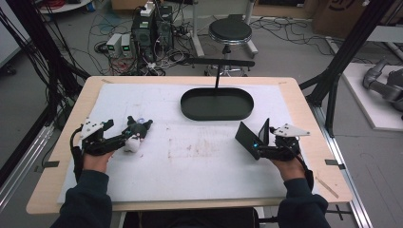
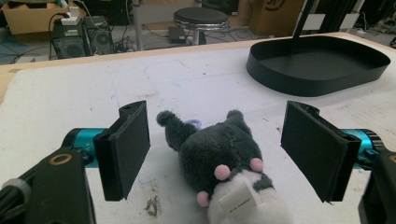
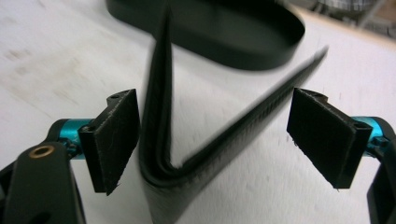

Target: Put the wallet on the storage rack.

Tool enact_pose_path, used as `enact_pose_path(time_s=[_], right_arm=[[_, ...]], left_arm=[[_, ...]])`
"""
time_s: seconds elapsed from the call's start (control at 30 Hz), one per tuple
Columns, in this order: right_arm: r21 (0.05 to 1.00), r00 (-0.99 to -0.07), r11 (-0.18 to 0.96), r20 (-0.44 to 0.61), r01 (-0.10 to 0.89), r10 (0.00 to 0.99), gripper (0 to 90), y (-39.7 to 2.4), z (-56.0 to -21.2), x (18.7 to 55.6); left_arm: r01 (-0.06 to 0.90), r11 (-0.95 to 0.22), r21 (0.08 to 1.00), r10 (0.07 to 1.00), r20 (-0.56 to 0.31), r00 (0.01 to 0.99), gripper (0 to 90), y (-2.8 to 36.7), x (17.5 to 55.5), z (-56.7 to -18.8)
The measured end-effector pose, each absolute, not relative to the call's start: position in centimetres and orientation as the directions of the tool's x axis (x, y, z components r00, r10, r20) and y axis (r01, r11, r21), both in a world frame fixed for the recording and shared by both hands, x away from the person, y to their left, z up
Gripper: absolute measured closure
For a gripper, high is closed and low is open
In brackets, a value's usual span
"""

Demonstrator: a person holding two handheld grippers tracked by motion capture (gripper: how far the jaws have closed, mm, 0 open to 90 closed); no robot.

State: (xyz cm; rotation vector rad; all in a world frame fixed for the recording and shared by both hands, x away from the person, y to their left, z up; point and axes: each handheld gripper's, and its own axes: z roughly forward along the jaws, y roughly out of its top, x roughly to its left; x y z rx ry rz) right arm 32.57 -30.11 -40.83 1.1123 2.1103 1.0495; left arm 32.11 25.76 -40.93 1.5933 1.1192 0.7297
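My left gripper [image 1: 110,129] rests at the left of the white mat [image 1: 199,156], jaws spread either side of a grey-and-white plush mouse [image 2: 224,161] without touching it. My right gripper [image 1: 263,135], at the right, has its jaws parted around a black wallet [image 3: 187,140] falling open in a V. A black oval tray [image 1: 217,103] sits at the far side.

A lab: computer towers [image 1: 152,31], tangled floor cables [image 1: 109,23], metal framing [image 1: 347,52].

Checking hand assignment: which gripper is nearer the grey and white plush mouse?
Left. The left gripper has its open jaws around the grey and white plush mouse; the right gripper is across the table, straddling a black folding wallet.
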Motion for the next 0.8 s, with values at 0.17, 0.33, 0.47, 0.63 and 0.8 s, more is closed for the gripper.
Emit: enact_pose_path(time_s=[0.17, 0.33, 0.47, 0.63, 0.8], right_arm=[[0.821, -0.539, 0.342, -0.050, 0.458, 0.841, 50.4, -30.4, -41.2, 32.7], [0.839, -0.565, 0.329, -0.031, 0.434, 0.825, 75.6, -30.6, -40.6, 32.6], [0.865, -0.559, 0.308, -0.039, 0.395, 0.828, 76.4, -30.3, -39.4, 32.8], [0.892, -0.561, 0.279, -0.036, 0.355, 0.827, 76.5, -29.9, -38.1, 33.5], [0.914, -0.553, 0.268, -0.060, 0.305, 0.831, 76.6, -28.7, -36.6, 36.0]], left_arm=[[0.306, -0.053, 0.951, 0.920, -0.072, 0.386, 23.6, 25.8, 32.1, -41.0], [0.308, -0.052, 0.950, 0.920, -0.074, 0.384, 23.6, 25.7, 32.1, -41.0], [0.309, -0.053, 0.950, 0.921, -0.073, 0.383, 23.6, 25.7, 32.1, -41.0], [0.307, -0.053, 0.950, 0.921, -0.072, 0.384, 23.6, 25.8, 32.1, -41.0], [0.299, -0.049, 0.953, 0.918, -0.075, 0.389, 23.6, 25.8, 32.2, -41.0]])
